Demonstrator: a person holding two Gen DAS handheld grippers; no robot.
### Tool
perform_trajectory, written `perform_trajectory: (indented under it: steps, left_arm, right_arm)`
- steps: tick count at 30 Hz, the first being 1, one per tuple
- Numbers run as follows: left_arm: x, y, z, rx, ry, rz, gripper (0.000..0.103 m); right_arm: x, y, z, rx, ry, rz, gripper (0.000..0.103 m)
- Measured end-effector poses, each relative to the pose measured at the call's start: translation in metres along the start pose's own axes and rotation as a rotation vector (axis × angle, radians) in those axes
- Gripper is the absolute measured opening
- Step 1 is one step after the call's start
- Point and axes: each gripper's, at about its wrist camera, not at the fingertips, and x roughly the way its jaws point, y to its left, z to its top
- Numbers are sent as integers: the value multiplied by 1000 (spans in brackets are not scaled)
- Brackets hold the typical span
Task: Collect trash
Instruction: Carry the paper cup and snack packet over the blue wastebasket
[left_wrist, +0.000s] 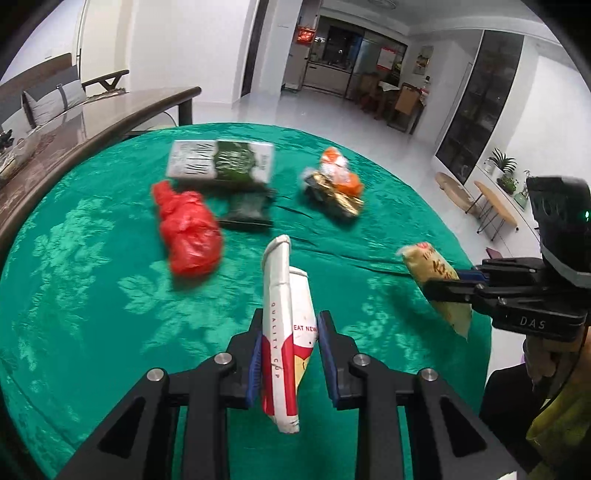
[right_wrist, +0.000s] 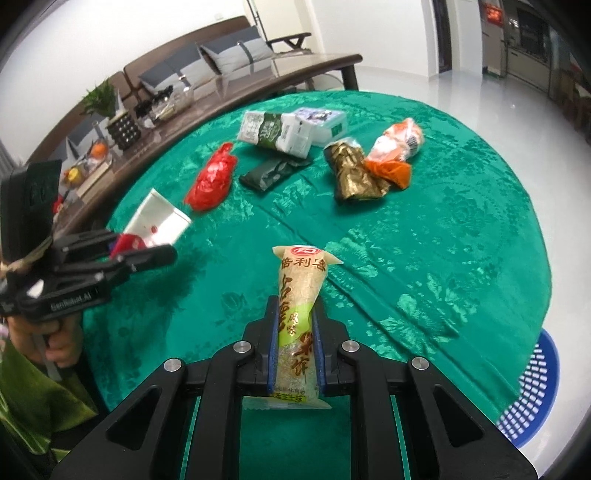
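Left wrist, flattened white-red paper cup (left_wrist: 284, 332)

Flattened white paper cup (left_wrist: 282, 332) and yellow snack packet (right_wrist: 299, 325) held above the table, other wrappers lying beyond

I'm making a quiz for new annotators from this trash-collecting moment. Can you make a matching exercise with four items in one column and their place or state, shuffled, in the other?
Items:
1. flattened paper cup
2. yellow snack packet
3. red plastic bag
4. blue basket

Places or states:
A. lying on the green tablecloth
B. on the floor beside the table
C. pinched in the left gripper
D. pinched in the right gripper

Pairs: 1-C, 2-D, 3-A, 4-B
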Motion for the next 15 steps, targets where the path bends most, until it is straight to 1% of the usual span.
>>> perform_trajectory:
  steps: [6, 15]
  left_arm:
    - [8, -29, -5, 11, 11, -20, 27]
    - [12, -57, -4, 13, 13, -50, 27]
  right_arm:
    - [-15, -11, -5, 22, -27, 1, 14]
    - [-28, -28, -13, 57, -49, -8, 14]
